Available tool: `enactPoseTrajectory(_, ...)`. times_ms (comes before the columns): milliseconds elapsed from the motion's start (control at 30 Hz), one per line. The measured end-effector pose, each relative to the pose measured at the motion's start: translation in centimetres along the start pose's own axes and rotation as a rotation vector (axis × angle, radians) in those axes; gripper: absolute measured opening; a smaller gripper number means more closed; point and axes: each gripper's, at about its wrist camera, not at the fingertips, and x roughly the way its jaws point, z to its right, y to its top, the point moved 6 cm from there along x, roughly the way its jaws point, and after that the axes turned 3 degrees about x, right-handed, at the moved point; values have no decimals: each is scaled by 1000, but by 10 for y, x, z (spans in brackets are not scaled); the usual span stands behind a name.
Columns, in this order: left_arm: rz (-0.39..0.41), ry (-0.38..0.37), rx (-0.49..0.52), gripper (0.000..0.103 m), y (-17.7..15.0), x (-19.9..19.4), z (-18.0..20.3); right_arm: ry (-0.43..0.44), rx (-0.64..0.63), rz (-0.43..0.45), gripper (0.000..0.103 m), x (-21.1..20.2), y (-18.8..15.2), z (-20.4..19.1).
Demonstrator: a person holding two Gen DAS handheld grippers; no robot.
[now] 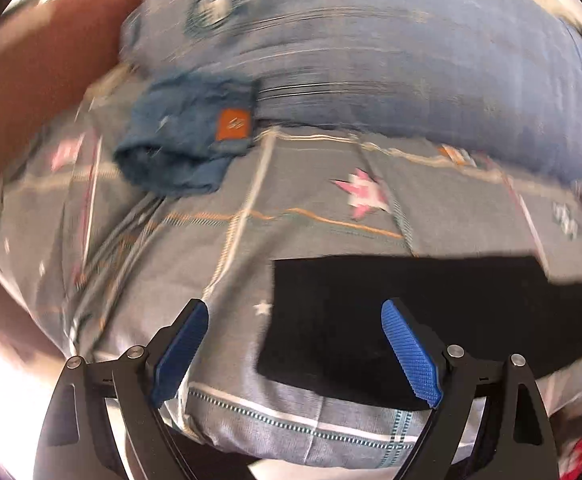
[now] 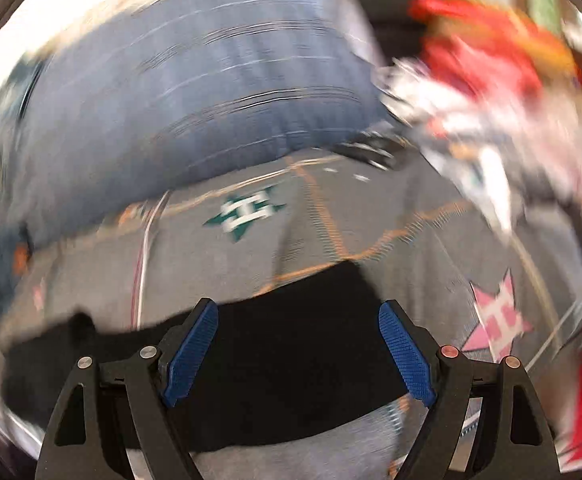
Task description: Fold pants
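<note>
Black pants (image 1: 431, 320) lie flat on a grey patterned bedsheet (image 1: 311, 200), folded into a dark rectangle. My left gripper (image 1: 295, 312) hovers open over their left edge, blue pads wide apart, nothing between them. In the right wrist view the same black pants (image 2: 291, 360) spread under my right gripper (image 2: 299, 312), which is also open and empty above the cloth. Both views are smeared by motion.
A folded blue denim garment (image 1: 187, 136) with an orange label rests at the back left, against a large blue-grey pillow (image 1: 371, 60). A heap of red and white clothes (image 2: 491, 92) sits at the back right. A brown headboard (image 1: 43, 80) rises on the left.
</note>
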Motion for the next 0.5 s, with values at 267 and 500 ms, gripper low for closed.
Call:
enactPoseTrajectory(267,-105,-163,-257,87,12,28,-55,94,77,-97,84,42,15,37)
enactPoseTrajectory(500,-248,-233,-369,87,6,81,-66,67,2,-208,79,82,-6,37)
